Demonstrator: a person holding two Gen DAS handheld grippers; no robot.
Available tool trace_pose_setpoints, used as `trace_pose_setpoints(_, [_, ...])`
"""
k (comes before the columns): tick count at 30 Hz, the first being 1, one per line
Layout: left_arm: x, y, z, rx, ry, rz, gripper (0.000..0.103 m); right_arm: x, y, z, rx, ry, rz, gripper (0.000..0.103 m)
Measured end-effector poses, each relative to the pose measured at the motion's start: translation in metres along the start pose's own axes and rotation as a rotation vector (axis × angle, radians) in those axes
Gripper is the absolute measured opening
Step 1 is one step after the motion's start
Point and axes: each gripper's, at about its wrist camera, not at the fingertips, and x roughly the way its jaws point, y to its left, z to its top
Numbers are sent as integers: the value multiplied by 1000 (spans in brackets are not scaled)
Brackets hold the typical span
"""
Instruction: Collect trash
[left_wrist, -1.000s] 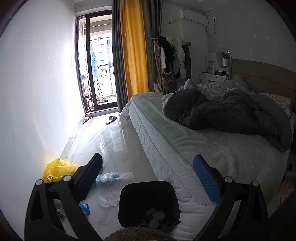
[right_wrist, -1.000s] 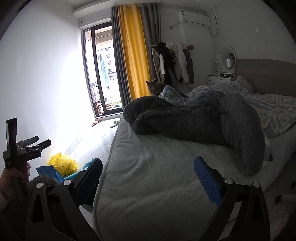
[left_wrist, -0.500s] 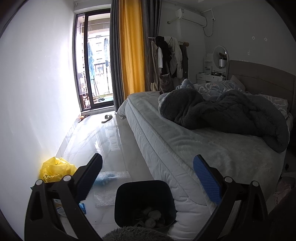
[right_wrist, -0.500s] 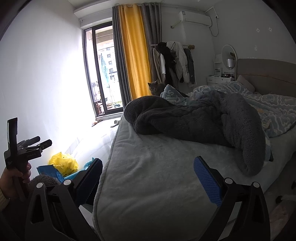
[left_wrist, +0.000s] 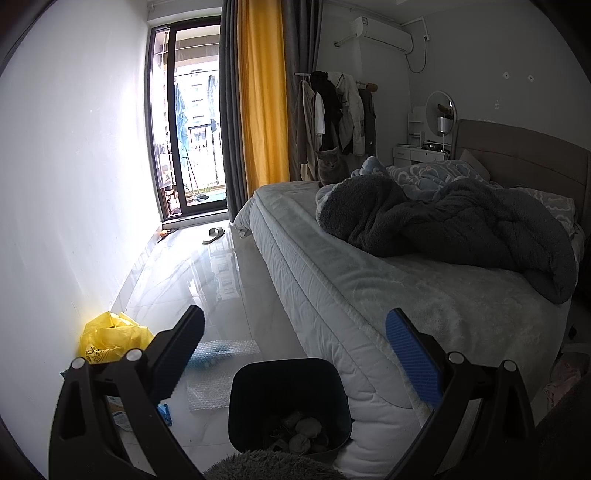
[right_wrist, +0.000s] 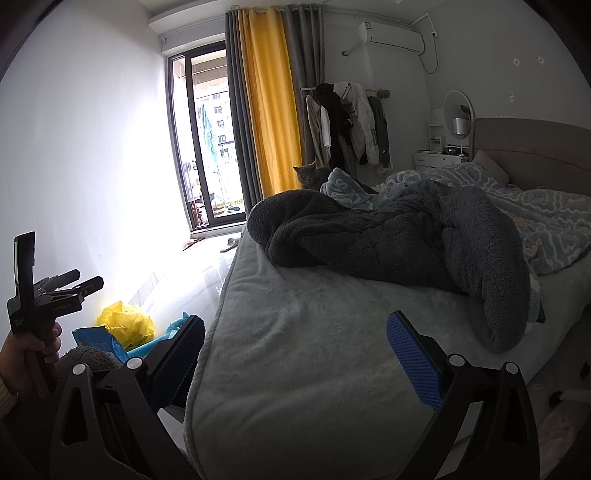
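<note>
A dark bin (left_wrist: 288, 402) with crumpled paper inside stands on the floor by the bed corner. A yellow plastic bag (left_wrist: 110, 338), bubble wrap (left_wrist: 218, 373) and blue scraps (left_wrist: 164, 410) lie on the floor left of it. My left gripper (left_wrist: 295, 347) is open and empty, above the bin. My right gripper (right_wrist: 295, 350) is open and empty over the bed's near edge. In the right wrist view the left gripper's body (right_wrist: 40, 302) is at the far left, with the yellow bag (right_wrist: 127, 325) and blue wrappers (right_wrist: 99, 341) beyond.
A bed (left_wrist: 369, 295) with a dark blanket (left_wrist: 443, 225) fills the right. A grey cat (left_wrist: 330, 166) sits at its far end. A white wall is on the left, a slipper (left_wrist: 213, 235) near the balcony door (left_wrist: 192, 129).
The left wrist view has drifted: the bin and floor litter sit slightly lower and more to the left. The right wrist view has barely shifted. Both grippers stay open.
</note>
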Motion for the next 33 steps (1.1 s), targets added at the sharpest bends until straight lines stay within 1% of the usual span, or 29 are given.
trace_pose_setpoints(33, [3,2,-6,6,8,3,100,0,0,1,0,2,1,100])
